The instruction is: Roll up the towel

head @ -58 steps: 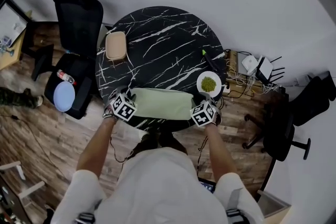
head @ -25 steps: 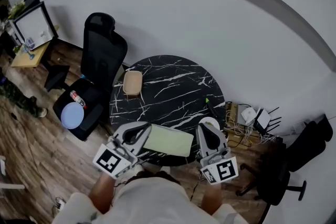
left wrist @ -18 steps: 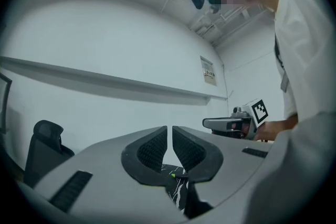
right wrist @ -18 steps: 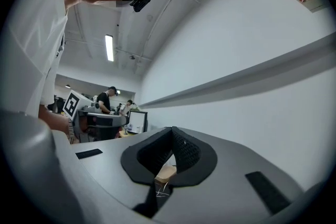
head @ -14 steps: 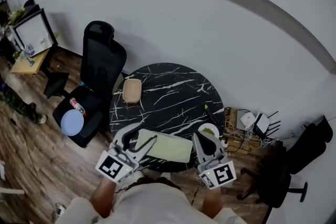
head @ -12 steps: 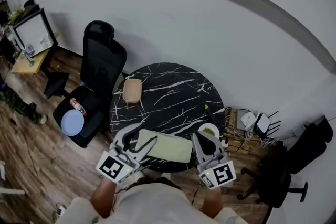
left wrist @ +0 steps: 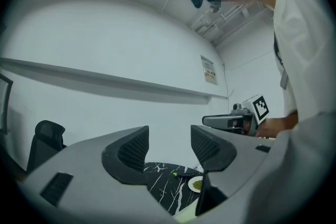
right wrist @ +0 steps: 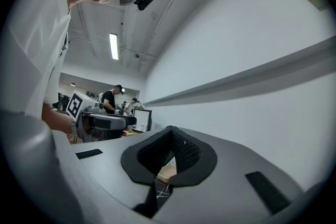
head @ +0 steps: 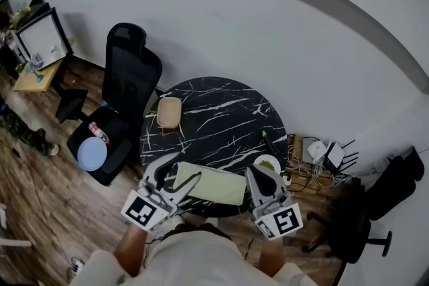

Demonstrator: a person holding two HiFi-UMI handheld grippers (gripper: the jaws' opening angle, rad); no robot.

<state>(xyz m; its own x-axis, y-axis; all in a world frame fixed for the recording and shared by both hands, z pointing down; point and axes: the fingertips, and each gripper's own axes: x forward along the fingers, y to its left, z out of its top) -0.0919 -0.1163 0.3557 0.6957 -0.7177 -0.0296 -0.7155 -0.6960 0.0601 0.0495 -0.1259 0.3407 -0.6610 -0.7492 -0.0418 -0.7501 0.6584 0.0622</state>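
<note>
The pale green towel [head: 209,183] lies folded flat near the front edge of the round black marble table [head: 214,114]. Both grippers are held level above that edge, clear of the towel. My left gripper [head: 175,171] hangs over the towel's left end. Its jaws are opening, and in the left gripper view nothing is between the left gripper's [left wrist: 169,147] pads. My right gripper [head: 259,179] is over the towel's right end. In its own view the right gripper [right wrist: 170,157] is shut on nothing.
A white plate [head: 267,163] with green bits and a green-tipped pen [head: 265,138] sit at the table's right. A tan block [head: 168,112] lies at its far left. A black office chair [head: 131,74] stands left, a blue disc [head: 91,153] on its seat. Cables [head: 315,161] crowd the floor at right.
Both grippers have come up off the towel's ends and now point level. The left jaws have spread apart over the last second. The right jaws stay together.
</note>
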